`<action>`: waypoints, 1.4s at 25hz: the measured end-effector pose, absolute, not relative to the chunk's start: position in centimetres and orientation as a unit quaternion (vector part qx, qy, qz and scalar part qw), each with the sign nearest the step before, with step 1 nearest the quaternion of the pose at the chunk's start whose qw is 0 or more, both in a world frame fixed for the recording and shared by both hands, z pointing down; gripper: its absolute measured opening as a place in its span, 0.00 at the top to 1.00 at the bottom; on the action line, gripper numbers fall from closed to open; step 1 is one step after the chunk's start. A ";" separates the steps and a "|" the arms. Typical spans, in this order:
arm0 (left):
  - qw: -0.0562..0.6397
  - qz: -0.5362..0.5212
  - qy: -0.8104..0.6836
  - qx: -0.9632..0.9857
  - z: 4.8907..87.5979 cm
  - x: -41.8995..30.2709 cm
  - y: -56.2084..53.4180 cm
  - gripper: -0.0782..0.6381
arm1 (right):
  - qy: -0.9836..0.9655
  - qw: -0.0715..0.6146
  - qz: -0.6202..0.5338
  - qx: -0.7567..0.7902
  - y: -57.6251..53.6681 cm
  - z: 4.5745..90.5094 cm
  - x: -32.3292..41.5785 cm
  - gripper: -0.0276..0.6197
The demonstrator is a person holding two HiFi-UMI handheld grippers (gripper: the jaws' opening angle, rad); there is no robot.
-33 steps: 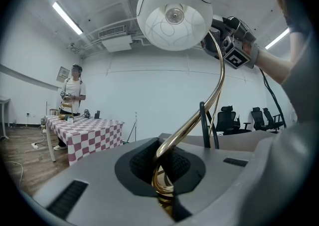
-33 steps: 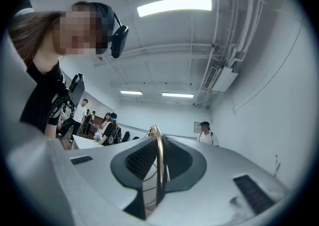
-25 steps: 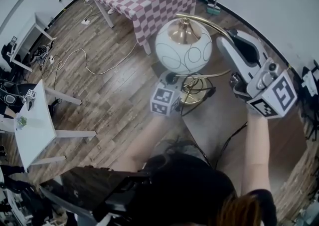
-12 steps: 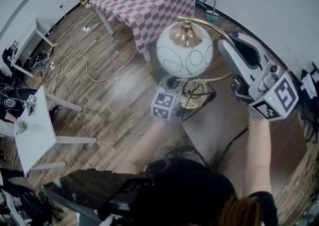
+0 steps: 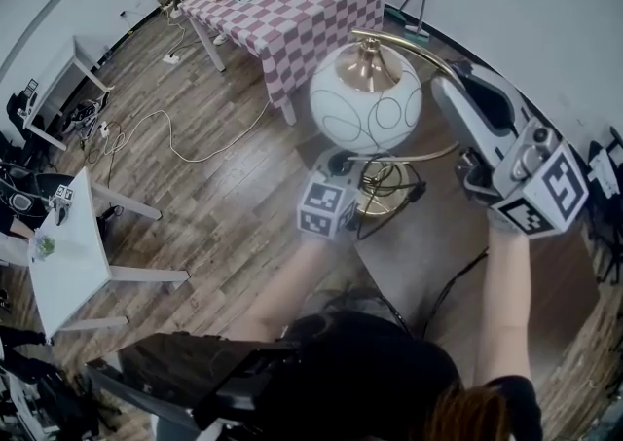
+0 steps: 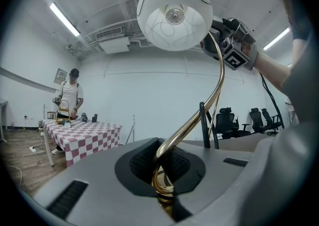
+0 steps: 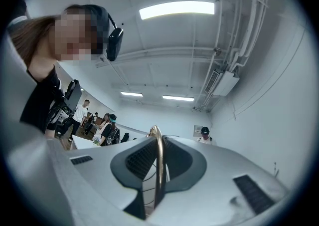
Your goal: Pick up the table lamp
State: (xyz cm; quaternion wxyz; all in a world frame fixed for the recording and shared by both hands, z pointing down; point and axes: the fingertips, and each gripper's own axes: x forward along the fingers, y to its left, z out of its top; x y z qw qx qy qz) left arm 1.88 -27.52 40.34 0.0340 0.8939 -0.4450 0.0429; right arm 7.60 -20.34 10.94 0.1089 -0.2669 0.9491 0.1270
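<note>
Both the left gripper [image 6: 162, 182] and the right gripper [image 7: 158, 170] are shown clamped on the table lamp [image 5: 366, 106]. The left is shut on the lower end of its brass arm [image 6: 222, 78], and the right is narrowed onto the arm's upper curve. Below, a wood floor [image 5: 195, 196], a checked-cloth table [image 5: 302, 1] and a grey surface [image 5: 428, 244] are seen. The lamp is held between the grippers, with its white globe shade [image 6: 174, 15] uppermost. Its round base [image 5: 382, 186] lies over the grey surface's corner; contact there cannot be told.
</note>
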 end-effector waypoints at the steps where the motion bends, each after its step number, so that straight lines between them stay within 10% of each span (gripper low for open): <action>1: 0.034 0.044 -0.444 0.894 40.4 1.9 -27.5 0.89 | 0.949 0.110 0.127 -0.267 -20.3 10.9 7.6 0.89; 35: 0.040 0.040 -0.437 0.898 39.8 2.1 -28.5 0.89 | 0.948 0.111 0.131 -0.267 -21.2 10.1 7.7 0.89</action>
